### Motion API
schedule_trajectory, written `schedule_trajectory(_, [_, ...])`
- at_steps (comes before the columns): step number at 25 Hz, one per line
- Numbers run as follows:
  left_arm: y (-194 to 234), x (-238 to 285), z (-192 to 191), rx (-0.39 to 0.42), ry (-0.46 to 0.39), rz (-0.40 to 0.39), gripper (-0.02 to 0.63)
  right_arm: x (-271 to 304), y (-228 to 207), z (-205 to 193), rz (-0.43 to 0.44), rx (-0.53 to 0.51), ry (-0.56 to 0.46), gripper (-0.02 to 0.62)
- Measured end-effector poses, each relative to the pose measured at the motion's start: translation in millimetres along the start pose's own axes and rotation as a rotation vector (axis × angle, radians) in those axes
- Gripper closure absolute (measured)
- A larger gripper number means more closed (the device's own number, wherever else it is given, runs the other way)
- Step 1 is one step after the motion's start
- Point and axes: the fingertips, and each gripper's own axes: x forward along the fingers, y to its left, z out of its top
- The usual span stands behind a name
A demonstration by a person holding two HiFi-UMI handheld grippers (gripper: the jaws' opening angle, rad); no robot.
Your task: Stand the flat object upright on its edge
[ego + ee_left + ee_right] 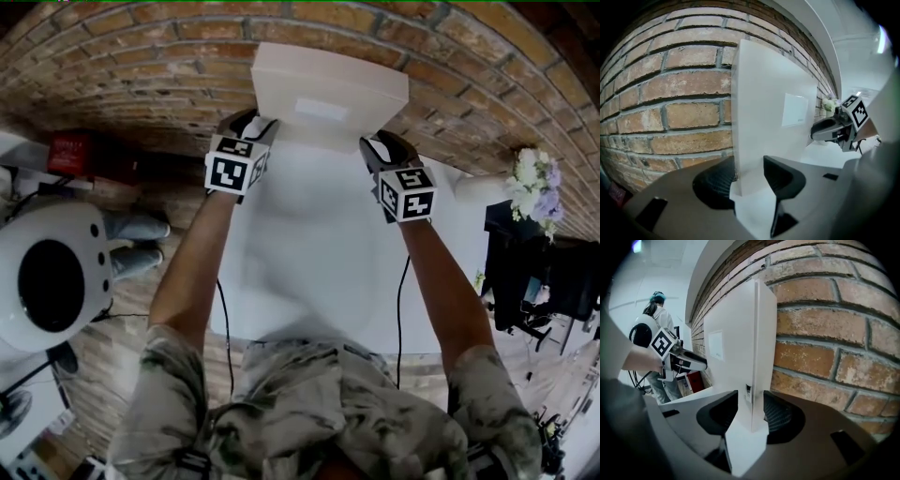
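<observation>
The person's arms are reaching across the white table (309,281), and the left gripper (255,127) and the right gripper (380,150) are each holding their jaws apart around one side edge of the white box (328,94), not clamping it. The box is standing upright on its edge at the far side of the table, just before the brick wall (141,66).

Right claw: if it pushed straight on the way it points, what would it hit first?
Almost certainly the upright white box: its end edge sits between the open jaws of the right claw.
</observation>
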Motion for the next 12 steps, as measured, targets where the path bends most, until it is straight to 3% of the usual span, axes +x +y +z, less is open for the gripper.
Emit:
schedule_trajectory(6, [-4,-24,-5,-0.016,-0.008,0.032,0.416,-25,-1,-13,-0.013,0.020,0.009,0.410])
schedule_trajectory(12, [-27,-70,-10,-0.041,-0.027,0.049,0.416,-66,25,-20,0.011,0.020,-0.017,0.446])
